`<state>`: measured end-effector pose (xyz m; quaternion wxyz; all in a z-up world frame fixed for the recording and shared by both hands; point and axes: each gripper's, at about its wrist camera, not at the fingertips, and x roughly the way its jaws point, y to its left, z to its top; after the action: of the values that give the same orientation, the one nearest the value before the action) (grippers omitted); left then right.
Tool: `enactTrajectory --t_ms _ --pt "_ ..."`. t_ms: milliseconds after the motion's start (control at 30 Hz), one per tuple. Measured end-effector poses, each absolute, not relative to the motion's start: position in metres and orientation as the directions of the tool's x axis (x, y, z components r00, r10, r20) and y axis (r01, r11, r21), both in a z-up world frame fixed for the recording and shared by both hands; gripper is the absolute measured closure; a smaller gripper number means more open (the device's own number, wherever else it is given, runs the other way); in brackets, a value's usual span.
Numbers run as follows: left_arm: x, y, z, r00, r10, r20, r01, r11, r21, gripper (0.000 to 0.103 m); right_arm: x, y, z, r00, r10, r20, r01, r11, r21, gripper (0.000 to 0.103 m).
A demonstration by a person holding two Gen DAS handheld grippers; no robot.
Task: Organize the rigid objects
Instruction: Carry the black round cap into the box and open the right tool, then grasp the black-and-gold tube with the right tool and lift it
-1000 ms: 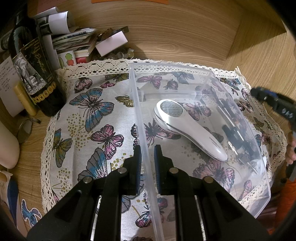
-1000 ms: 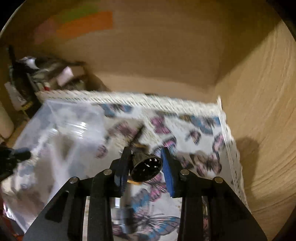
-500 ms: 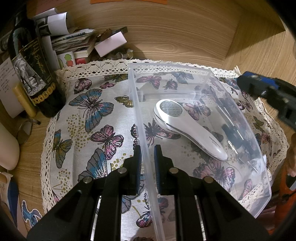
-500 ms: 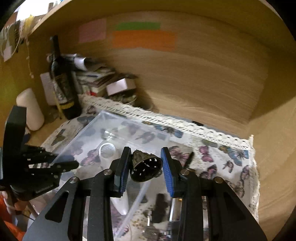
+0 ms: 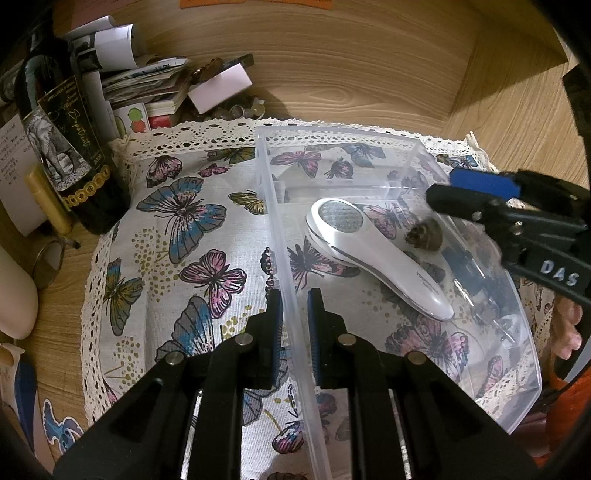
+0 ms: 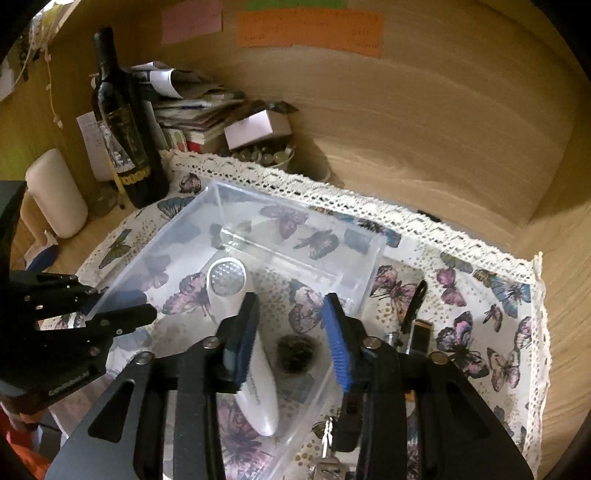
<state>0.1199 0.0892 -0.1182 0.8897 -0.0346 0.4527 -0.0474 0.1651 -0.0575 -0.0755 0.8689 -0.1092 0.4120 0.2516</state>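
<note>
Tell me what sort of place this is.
Probably a wooden desk nook at home: a butterfly-print cloth with lace trim, a wine bottle beside stacked papers, and coloured paper notes stuck on the wooden back wall.

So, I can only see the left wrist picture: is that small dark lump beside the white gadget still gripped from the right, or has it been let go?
Observer: Let go. In the right wrist view the right hand-held gripper has just been opening its jaws. The dark lump shows blurred below them, touching neither pad, over the floor of the clear bin. I cannot tell whether it has landed.
Operator: Is anything left outside the bin on that side?
Observer: Yes. A black clip and a small metal-topped piece lie on the butterfly cloth, just right of the bin wall.
</note>
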Motion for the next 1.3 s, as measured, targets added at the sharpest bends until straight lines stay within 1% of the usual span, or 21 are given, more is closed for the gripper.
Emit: enactTrajectory --t_ms 67,367,533,733,933,1167,1300 --pt "0.120 0.089 -0.118 0.586 -0.116 -0.802 0.053 0.993 -0.105 0.089 0.164 -0.061 -0.070 0.548 0.346 -0.761 -0.523 0.852 0.011 0.064" --pt "0.120 0.089 -0.118 0.586 -0.115 -0.802 0.054 0.993 -0.103 0.089 0.163 -0.095 -0.051 0.617 0.302 -0.727 -0.440 0.898 0.001 0.064" --pt "0.120 0.089 -0.117 0.587 -0.118 -0.801 0.055 0.993 -0.106 0.089 0.168 -0.118 -0.052 0.630 0.256 -0.733 -0.373 0.928 0.005 0.062" --pt "0.120 0.089 -0.118 0.586 -0.118 -0.802 0.055 0.993 -0.106 0.089 0.176 -0.142 -0.070 0.610 0.202 -0.766 -0.309 0.951 0.004 0.062" --pt "0.120 0.088 -0.118 0.587 -0.116 -0.802 0.056 0.993 -0.102 0.089 0.188 -0.154 -0.103 0.561 0.151 -0.814 -0.276 0.961 -0.012 0.062" --pt "0.120 0.088 -0.118 0.586 -0.116 -0.802 0.056 0.993 -0.103 0.089 0.206 -0.155 -0.141 0.463 0.144 -0.875 -0.286 0.958 0.006 0.062" --pt "0.120 0.088 -0.118 0.587 -0.115 -0.802 0.057 0.993 -0.101 0.089 0.213 -0.154 -0.152 0.422 0.147 -0.894 -0.286 0.958 0.023 0.062"
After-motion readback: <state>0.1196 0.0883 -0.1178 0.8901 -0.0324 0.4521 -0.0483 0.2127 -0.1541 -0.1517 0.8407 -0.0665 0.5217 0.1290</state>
